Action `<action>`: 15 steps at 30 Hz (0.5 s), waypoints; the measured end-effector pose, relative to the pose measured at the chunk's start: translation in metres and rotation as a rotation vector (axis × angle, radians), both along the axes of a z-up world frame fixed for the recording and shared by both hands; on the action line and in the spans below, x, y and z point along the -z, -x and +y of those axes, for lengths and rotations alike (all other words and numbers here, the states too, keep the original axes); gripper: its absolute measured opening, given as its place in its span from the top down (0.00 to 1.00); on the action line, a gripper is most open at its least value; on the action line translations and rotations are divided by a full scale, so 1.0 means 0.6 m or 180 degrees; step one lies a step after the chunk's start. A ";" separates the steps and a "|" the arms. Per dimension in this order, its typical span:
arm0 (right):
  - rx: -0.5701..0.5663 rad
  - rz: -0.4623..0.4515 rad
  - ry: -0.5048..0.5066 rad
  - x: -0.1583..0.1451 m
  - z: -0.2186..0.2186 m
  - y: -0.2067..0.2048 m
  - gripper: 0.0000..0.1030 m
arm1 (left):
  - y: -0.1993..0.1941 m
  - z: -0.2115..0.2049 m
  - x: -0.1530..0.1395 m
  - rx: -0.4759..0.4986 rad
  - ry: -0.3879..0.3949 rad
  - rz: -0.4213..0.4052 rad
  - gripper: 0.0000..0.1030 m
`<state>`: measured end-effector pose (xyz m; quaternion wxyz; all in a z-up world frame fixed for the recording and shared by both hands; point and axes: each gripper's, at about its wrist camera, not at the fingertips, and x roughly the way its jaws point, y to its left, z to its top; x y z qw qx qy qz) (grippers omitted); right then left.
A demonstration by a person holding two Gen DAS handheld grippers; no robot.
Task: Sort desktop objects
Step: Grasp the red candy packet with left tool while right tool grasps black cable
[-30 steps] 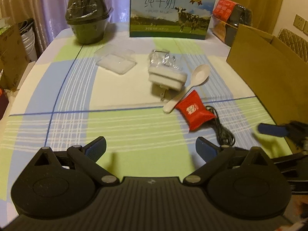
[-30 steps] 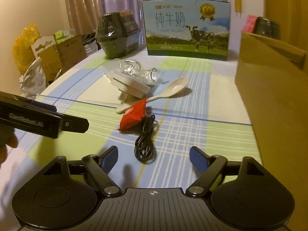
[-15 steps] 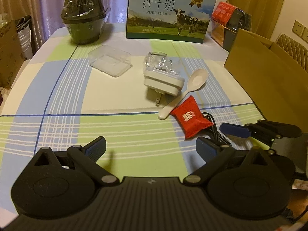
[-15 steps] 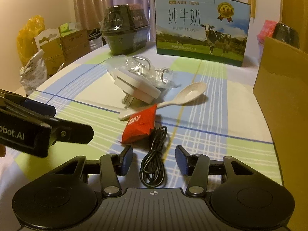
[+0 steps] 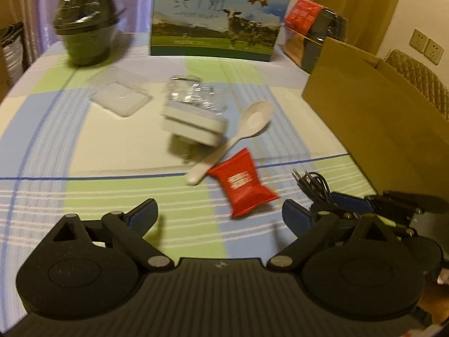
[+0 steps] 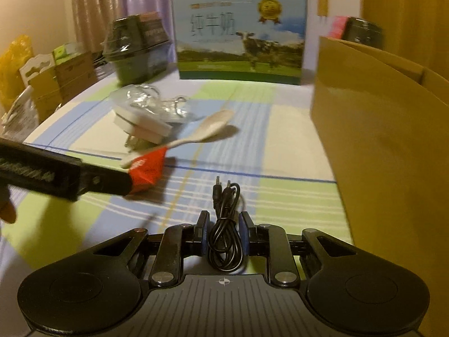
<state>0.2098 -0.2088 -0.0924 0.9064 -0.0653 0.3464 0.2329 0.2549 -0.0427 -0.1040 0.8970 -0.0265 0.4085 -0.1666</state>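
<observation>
Right tongs: clenched on the coiled black audio cable, with both blue pads pressed against the sides of the coil. The cable's two plugs point away from the camera, above the checked tabletop.

Left tongs: released, fingers spread wide, grasping nothing. They hover low over the tabletop, just short of the red snack packet.

Object positions (left wrist view):
- The packet lies flat, touching the handle end of the cream plastic spoon.
- The spoon runs diagonally, bowl toward the cardboard box at the right edge.
- A white plug adapter sits just left of the spoon, with a crumpled clear wrapper behind it.
- A clear plastic lid lies further left, well apart from the adapter.
- A milk carton box and a dark wrapped pot stand at the far edge.

The view is motion-blurred, so fine print is unreadable.
</observation>
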 end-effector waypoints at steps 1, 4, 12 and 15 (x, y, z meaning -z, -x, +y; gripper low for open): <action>0.0011 0.0007 -0.0013 -0.001 -0.004 0.001 0.81 | -0.005 -0.007 0.002 0.0015 0.0024 -0.0001 0.12; 0.0027 0.0030 -0.0059 -0.002 -0.013 0.006 0.81 | -0.019 -0.027 0.009 0.0050 0.0001 -0.0027 0.21; 0.0041 0.0037 -0.0054 -0.003 -0.017 0.014 0.81 | -0.046 -0.059 0.027 0.0141 -0.0176 -0.0052 0.58; 0.0021 0.0095 -0.0051 -0.006 -0.017 0.015 0.81 | -0.034 -0.067 0.026 0.0211 -0.0344 -0.0076 0.64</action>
